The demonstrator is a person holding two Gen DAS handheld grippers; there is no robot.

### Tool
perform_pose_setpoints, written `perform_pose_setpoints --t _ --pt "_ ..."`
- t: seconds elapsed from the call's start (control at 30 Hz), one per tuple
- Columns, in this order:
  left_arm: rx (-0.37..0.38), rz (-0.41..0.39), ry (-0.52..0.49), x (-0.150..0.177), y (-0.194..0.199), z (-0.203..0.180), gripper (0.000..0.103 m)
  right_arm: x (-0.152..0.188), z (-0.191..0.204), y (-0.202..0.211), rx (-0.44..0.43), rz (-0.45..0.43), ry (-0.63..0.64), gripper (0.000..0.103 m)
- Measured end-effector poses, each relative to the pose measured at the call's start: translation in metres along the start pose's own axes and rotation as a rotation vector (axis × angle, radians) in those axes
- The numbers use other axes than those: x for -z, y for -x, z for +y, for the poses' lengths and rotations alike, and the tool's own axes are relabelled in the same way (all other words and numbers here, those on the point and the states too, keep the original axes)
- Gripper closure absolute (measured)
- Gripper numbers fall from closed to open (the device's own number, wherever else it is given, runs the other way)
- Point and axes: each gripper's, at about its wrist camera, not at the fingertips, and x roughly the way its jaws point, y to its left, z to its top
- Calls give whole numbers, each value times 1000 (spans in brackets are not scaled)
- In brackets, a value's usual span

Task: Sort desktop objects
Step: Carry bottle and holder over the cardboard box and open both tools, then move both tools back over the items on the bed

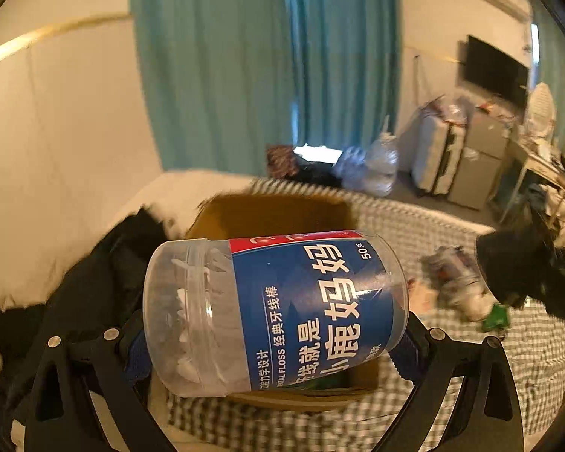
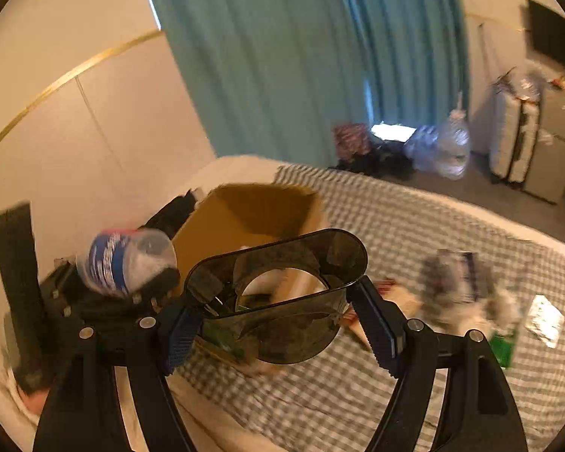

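Clear glossy plastic floss jar [image 1: 275, 312]; smoky translucent plastic holder [image 2: 278, 297].

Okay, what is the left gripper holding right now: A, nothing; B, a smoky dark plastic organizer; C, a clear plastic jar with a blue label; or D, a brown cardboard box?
C: the left gripper has its fingers clamped on the clear plastic jar with a blue label, above the brown cardboard box.

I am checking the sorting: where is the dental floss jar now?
The dental floss jar lies sideways, clamped in the left gripper, in front of the cardboard box on the checked bedcover.
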Motion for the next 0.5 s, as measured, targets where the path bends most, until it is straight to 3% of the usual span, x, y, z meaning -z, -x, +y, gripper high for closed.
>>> perform_pose_setpoints --t 0.2,0.27,0.3,0.33,0.37,0.5 --pt "11 85 79 24 -54 35 3 -13 14 -69 -70 56 -71 27" --pt "40 84 98 26 -61 39 3 -21 26 -81 -52 53 -41 26" --pt "43 95 102 26 -66 41 2 -22 30 -81 -40 42 -28 23" --pt "37 107 100 27 -67 43 2 -27 36 -84 -42 31 -6 9" --pt "19 113 88 26 -69 44 2 -30 40 -84 -46 21 6 2" --pt "-8 51 92 21 -55 51 0 -45 42 -71 -20 -25 -44 0"
